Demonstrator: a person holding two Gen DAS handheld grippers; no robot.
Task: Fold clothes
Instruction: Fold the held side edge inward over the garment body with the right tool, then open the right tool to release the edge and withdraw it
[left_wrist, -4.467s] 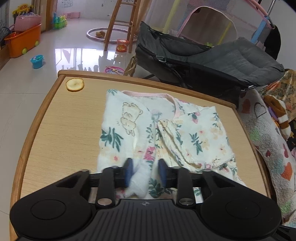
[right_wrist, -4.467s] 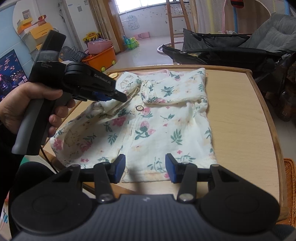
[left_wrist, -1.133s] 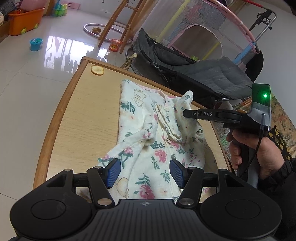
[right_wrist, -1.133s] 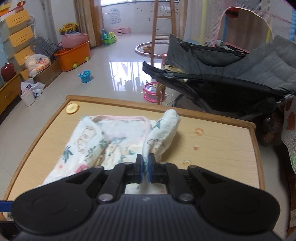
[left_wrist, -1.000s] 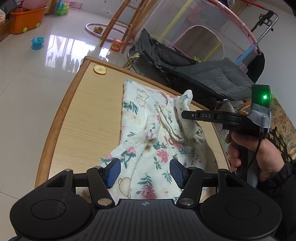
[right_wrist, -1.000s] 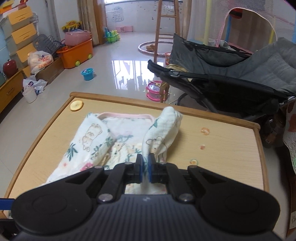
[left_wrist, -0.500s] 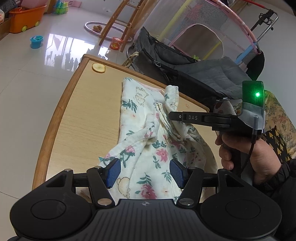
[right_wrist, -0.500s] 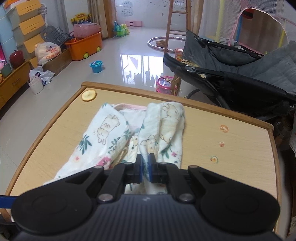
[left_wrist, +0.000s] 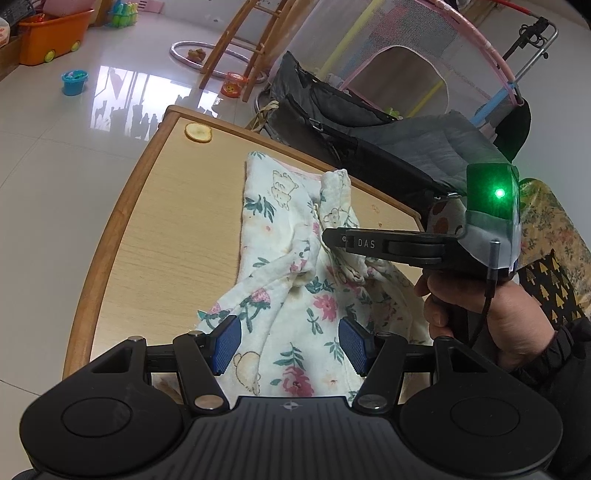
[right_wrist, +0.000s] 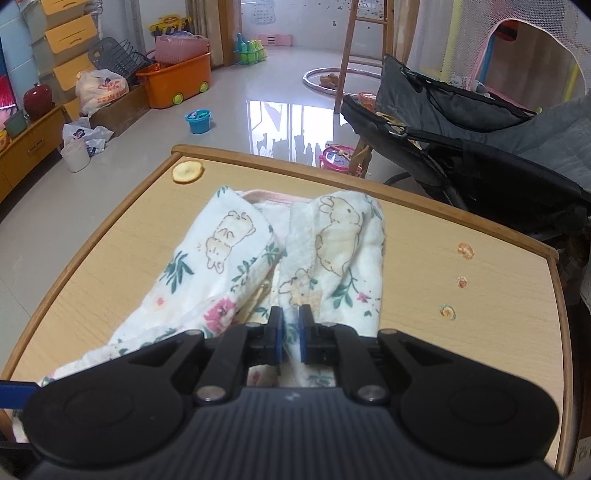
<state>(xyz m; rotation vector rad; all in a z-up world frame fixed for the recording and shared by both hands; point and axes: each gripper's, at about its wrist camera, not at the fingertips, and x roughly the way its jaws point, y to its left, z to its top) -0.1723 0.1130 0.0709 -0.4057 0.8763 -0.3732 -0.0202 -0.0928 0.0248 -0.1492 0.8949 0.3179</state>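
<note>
Since the earlier frames, our right gripper had carried the right sleeve inward, laying it beside the folded left sleeve on the floral baby garment, which lay along the wooden table. Its jaws remained nearly closed around a fold of cloth, apparently just easing apart. Our left gripper hovered over the hem, spread wide and holding nothing. We judged release should wait until the sleeve lay flat, then be smoothed.
</note>
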